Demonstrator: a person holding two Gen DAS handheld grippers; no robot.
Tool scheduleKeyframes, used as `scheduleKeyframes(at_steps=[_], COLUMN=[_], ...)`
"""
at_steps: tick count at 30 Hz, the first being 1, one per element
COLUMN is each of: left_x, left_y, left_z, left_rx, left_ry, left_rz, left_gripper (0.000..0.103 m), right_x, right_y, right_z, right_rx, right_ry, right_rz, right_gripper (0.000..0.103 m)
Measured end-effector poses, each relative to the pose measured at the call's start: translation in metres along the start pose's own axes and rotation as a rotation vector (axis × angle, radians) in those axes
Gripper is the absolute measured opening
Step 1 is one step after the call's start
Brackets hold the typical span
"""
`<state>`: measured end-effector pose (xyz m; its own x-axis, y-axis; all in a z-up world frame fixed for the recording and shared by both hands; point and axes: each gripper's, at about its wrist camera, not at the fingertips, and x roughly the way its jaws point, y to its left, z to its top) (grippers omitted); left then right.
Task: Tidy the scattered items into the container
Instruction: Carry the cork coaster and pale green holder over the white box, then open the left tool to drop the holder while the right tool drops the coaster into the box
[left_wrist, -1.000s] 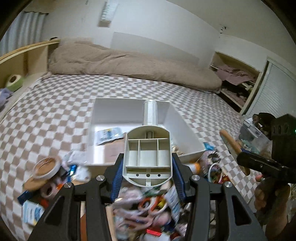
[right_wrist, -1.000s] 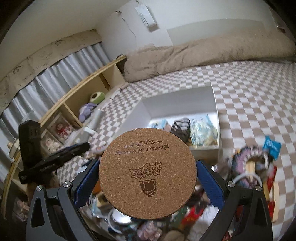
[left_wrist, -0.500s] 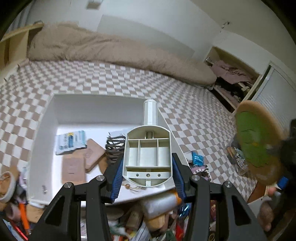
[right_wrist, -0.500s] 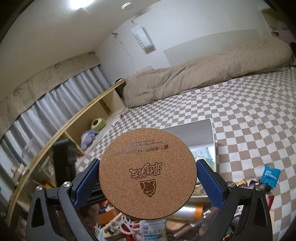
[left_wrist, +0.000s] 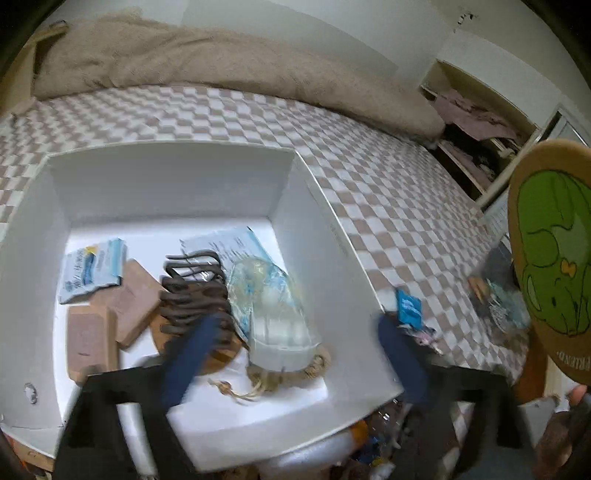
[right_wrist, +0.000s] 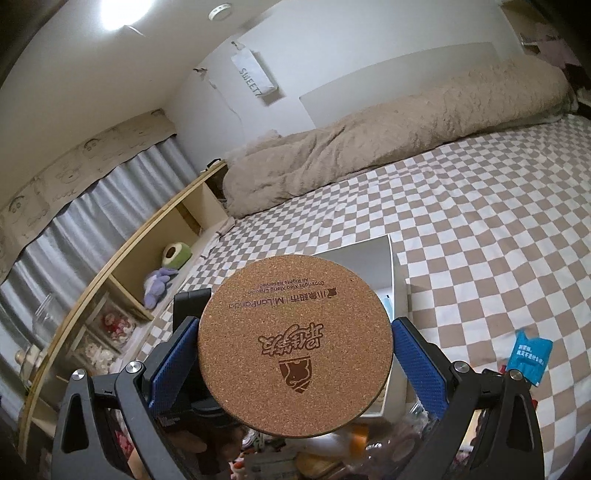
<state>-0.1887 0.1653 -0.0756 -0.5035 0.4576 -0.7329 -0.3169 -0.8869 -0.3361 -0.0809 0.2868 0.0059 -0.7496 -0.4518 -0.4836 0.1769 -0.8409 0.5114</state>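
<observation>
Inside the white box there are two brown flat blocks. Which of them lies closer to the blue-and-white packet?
The upper, tilted brown block; its edge meets the blue-and-white packet in the white box. The other block lies lower, nearer the camera.

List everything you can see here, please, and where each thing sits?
Box: one, white, open, on the checked bed cover.
Sachet: one, pale blue, inside box, far left.
Flat blocks: two, pinkish brown, inside box, left.
Hair claw: one, dark brown, inside box, middle.
Clear plastic piece: one, see-through, inside box, beside the claw.
Cork coaster: one, brown, printed, between the right gripper's pads.
Blue packet: one, on the cover, right of box.
Blanket: one, beige, rolled along the wall.
Plush toys: two, green and purple, on the wooden shelf.
Left gripper: jaws opening, nothing between them, above box.
Right gripper: shut on the coaster.
</observation>
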Motion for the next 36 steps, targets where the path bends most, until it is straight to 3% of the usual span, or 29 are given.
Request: scheduleKeyframes(at_steps=[13, 24, 27, 36], left_x=[-0.046, -0.093, -0.103, -0.118], left_y=[0.038, 0.073, 0.081, 0.093], left_z=[-0.011, -0.032, -0.036, -0.038], left_rx=[0.051, 0.045, 0.039, 0.047], left_ry=[-0.079, -0.183, -0.205, -0.232], left_rz=[0.149, 0.203, 0.25, 0.232], left_gripper=[0.094, 0.095, 0.101, 0.102], right_x=[0.038, 0.109, 0.136, 0.204], right_y=[0.01, 0.045, 0.058, 0.084], right_z=[0.003, -0.002, -0.006, -0.006], right_rx=[-0.021, -0.121, -0.162, -0.175], right_ry=[0.063, 0.202, 0.27, 0.397], right_rz=[-0.02, -0.079, -0.1, -0.116], right_gripper=[0.101, 0.101, 0.101, 0.101])
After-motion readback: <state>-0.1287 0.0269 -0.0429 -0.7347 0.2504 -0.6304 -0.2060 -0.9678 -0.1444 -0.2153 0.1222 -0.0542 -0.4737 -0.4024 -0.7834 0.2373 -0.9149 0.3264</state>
